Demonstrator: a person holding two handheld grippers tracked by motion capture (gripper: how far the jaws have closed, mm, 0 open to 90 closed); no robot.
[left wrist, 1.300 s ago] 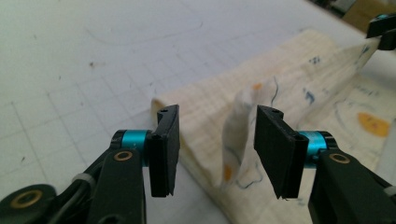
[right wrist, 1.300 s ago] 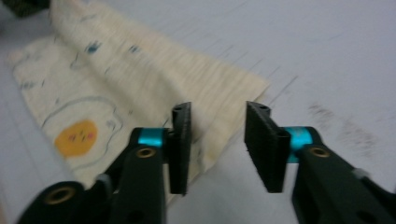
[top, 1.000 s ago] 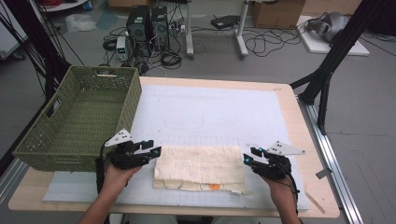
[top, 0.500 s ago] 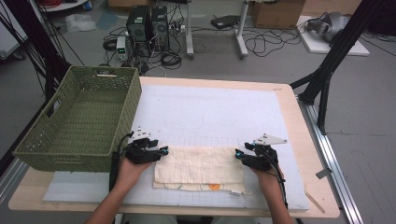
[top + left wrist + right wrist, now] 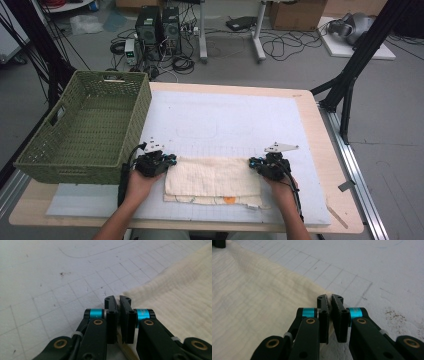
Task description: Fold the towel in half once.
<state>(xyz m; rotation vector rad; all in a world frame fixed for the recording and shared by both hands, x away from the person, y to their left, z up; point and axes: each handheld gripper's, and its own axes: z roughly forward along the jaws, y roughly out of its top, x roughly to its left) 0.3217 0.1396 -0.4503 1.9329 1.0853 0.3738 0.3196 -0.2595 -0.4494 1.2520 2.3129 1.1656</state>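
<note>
A cream folded cloth [image 5: 212, 180] lies on the white gridded mat [image 5: 225, 120] near the table's front. My left gripper [image 5: 167, 161] is at the cloth's far left corner and my right gripper [image 5: 254, 163] at its far right corner. Both pairs of jaws have just been closing. In the left gripper view the left gripper [image 5: 118, 300] is shut, pinching the cloth [image 5: 175, 295] at its edge. The right gripper [image 5: 330, 298] likewise pinches the corner of the cloth [image 5: 257, 302] in the right gripper view. A small orange mark [image 5: 229, 200] shows on the cloth's near edge.
A green woven basket [image 5: 85, 125] stands at the table's left side, close to my left hand. The mat stretches bare behind the cloth. The wooden table edge [image 5: 320, 150] runs along the right, with a black stand and cables on the floor beyond.
Both grippers came inward and down onto the cloth's far corners. Their jaws, open in the earlier frames, are now closed on the fabric.
</note>
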